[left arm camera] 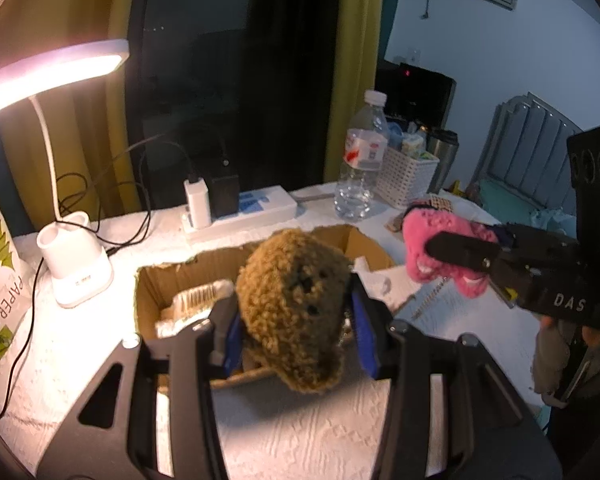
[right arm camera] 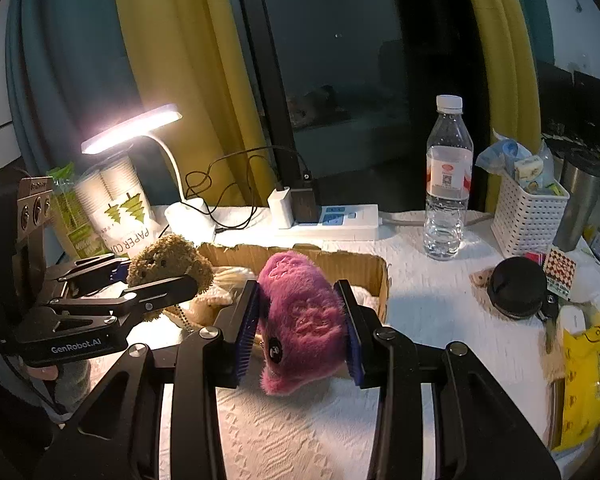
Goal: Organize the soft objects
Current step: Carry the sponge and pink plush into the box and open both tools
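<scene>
Left gripper (left arm camera: 296,316): clamped on the brown curly plush toy (left arm camera: 296,304), which is squeezed between the blue-padded fingers (left arm camera: 364,328) and held above the near edge of the cardboard box (left arm camera: 172,280).
Right gripper (right arm camera: 300,328): clamped on the pink plush toy (right arm camera: 300,316), which is pressed between its blue pads (right arm camera: 246,328) and held over the near right part of the box; the toy's dark eye is turned towards the camera.
Both toys: held in the air, the brown one to the left of the pink one, apart from each other, as is seen in the right wrist view.
Cardboard box: open at the top, set on the white textured cloth (left arm camera: 300,432) in the middle of the table; pale packed items with a barcode label (left arm camera: 198,298) are seen inside.
Desk lamp (left arm camera: 60,68): lit, its white base placed at the left of the box near the table's left edge.
Power strip (right arm camera: 332,222): laid along the far edge, with a white charger (right arm camera: 282,206) and a black adapter plugged in.
Water bottle (right arm camera: 448,180): upright near the far edge, right of the power strip.
White basket (right arm camera: 528,216): placed at the far right corner, filled with small packets.
Black round pouch (right arm camera: 516,288): laid near the right edge, beside keys and a yellow bag (right arm camera: 588,384).
Paper cup sleeve (right arm camera: 116,208): stood at the far left corner behind the lamp.
</scene>
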